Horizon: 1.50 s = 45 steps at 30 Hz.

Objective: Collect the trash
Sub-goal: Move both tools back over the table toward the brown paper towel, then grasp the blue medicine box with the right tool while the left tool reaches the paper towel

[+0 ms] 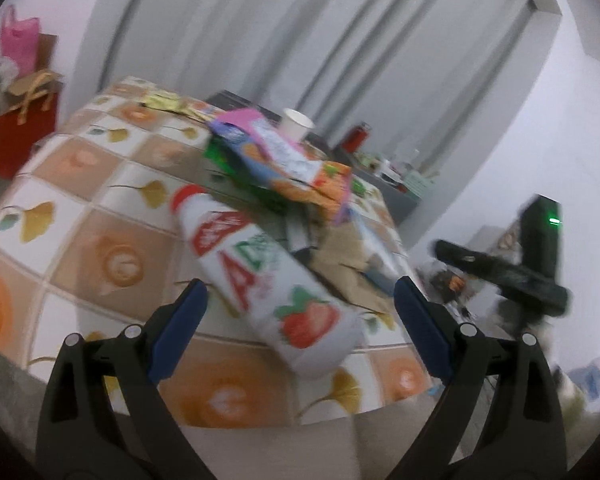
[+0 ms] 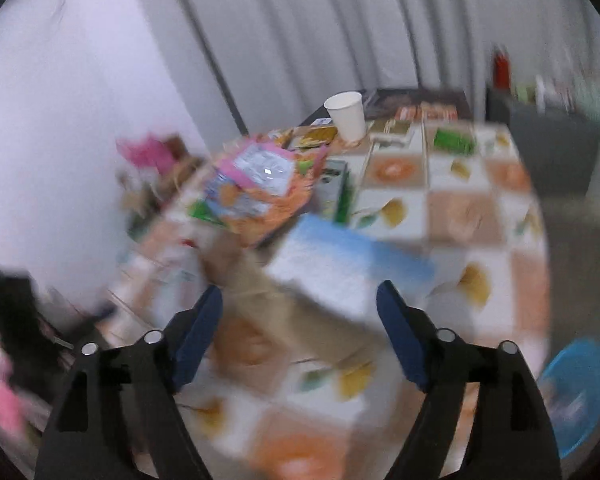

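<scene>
Our left gripper (image 1: pixel 300 312) gapes wide around a strawberry-print bottle (image 1: pixel 268 276) lying on the tablecloth (image 1: pixel 80 216) — pads not touching. Only the right view shows the right gripper (image 2: pixel 300 320), spread empty before a blurred blue-white box (image 2: pixel 340 268).

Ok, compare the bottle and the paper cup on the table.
The bottle lies on its side near the table's front edge; the paper cup stands upright at the far end. The bottle has a red cap and strawberry print; the cup is plain and open-topped. Both are mostly white.
</scene>
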Each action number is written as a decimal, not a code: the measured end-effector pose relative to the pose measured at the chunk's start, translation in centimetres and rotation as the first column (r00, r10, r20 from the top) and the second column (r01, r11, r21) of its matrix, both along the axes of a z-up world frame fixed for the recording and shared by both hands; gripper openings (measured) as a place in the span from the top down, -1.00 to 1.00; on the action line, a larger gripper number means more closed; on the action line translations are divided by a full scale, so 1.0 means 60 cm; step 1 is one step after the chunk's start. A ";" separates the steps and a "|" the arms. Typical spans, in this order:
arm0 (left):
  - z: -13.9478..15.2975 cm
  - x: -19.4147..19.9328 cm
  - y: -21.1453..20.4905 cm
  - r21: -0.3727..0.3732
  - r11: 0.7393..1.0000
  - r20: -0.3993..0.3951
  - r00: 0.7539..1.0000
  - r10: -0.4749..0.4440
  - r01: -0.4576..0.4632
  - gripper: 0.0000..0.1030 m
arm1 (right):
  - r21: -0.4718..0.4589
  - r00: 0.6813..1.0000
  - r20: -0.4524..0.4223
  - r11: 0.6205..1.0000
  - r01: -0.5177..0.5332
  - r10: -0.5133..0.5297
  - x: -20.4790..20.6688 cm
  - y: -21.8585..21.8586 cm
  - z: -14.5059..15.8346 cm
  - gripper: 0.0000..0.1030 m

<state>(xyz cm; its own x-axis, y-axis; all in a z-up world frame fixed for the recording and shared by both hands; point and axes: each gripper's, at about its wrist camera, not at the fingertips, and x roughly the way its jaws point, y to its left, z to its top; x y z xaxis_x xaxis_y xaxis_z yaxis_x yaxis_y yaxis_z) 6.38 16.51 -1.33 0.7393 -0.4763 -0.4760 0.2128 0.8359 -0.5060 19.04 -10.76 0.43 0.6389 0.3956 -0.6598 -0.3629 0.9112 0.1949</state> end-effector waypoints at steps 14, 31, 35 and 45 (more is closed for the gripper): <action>0.021 0.065 -0.077 -0.015 0.992 -0.093 0.988 -0.124 0.123 -0.75 | -0.204 0.936 -0.129 0.915 -0.348 0.327 0.131 0.045 -0.079 -0.86; 0.025 0.112 -0.160 0.114 0.980 -0.151 0.978 -0.143 0.161 -0.75 | -0.052 0.942 -0.279 0.977 -0.207 0.185 0.159 -0.028 -0.103 -0.70; 0.020 0.112 -0.182 0.137 0.972 -0.163 0.973 -0.166 0.189 -0.75 | 0.030 0.929 -0.364 0.998 -0.064 0.070 0.140 -0.079 -0.120 -0.67; -0.006 0.126 -0.262 0.152 0.950 -0.220 0.946 -0.238 0.274 -0.75 | 0.157 0.909 -0.402 0.969 0.191 -0.114 0.060 -0.170 -0.134 -0.63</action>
<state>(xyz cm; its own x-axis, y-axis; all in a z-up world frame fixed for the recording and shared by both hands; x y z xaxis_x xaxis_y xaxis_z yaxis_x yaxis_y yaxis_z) 13.94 0.82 -1.69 0.4872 -0.5307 -0.6936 0.3431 0.8466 -0.4068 22.67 -20.97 -7.58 0.4105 0.4555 -0.7899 -0.0835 0.8814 0.4649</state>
